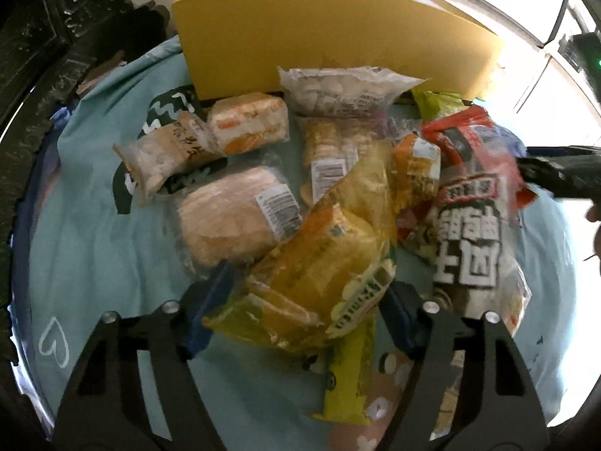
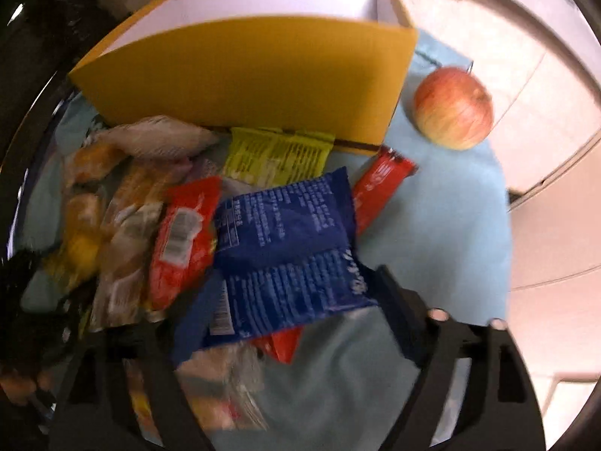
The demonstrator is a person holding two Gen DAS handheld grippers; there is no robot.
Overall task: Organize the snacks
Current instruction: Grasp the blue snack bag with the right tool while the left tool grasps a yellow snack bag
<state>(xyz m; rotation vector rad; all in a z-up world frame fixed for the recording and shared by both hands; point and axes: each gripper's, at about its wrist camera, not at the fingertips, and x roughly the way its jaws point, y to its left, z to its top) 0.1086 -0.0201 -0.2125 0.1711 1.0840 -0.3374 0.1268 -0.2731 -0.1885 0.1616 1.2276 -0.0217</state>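
A heap of snack packets lies on a light blue cloth (image 1: 94,244) in front of an open yellow cardboard box (image 1: 319,37). In the left wrist view my left gripper (image 1: 300,312) has its blue pads against both sides of a yellow snack packet (image 1: 323,263) on top of the heap. In the right wrist view, which is blurred, my right gripper (image 2: 296,297) stands open over the pile. A blue snack packet (image 2: 285,248) lies between its fingers, and the pads do not clearly press on it.
Beside the blue packet are a red packet (image 2: 184,240), a lime-green one (image 2: 274,154) and a red bar (image 2: 379,184). An apple (image 2: 452,107) rests on the cloth right of the yellow box (image 2: 244,67). Clear cracker bags (image 1: 233,218) lie at the left.
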